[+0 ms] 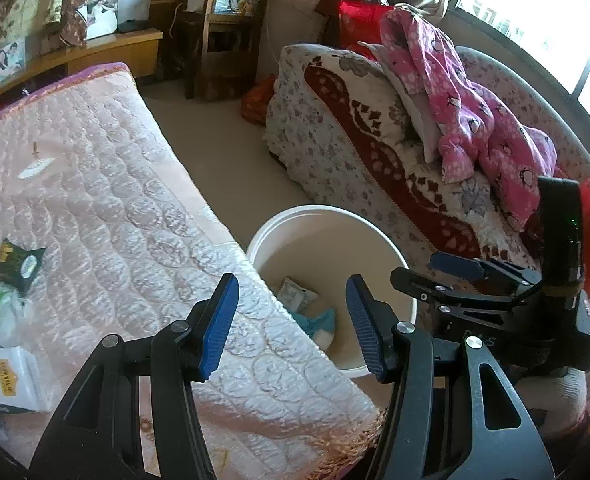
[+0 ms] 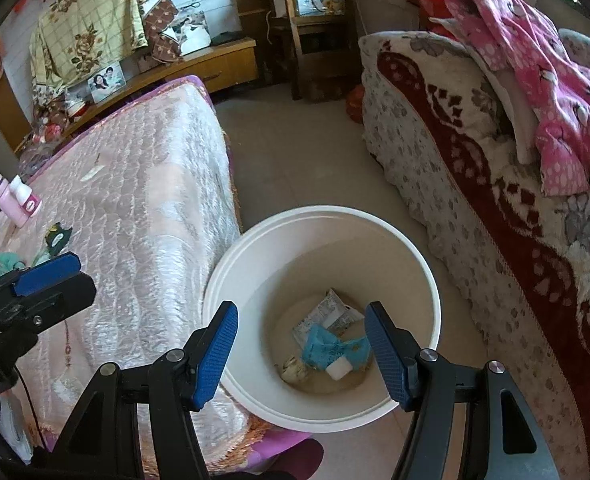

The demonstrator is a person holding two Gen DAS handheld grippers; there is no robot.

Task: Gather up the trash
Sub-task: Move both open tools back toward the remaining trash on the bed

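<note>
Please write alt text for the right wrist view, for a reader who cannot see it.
The open, empty right gripper hangs above a white bucket holding a blue wrapper and paper scraps, between a pink quilted table and a floral sofa.

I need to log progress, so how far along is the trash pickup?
Done: the bin already holds a white wrapper, a blue scrap, a white block and a crumpled wad. In hand: nothing; the left gripper and right gripper are both open and empty above it. Left: a dark green packet and a white box on the table.
</note>
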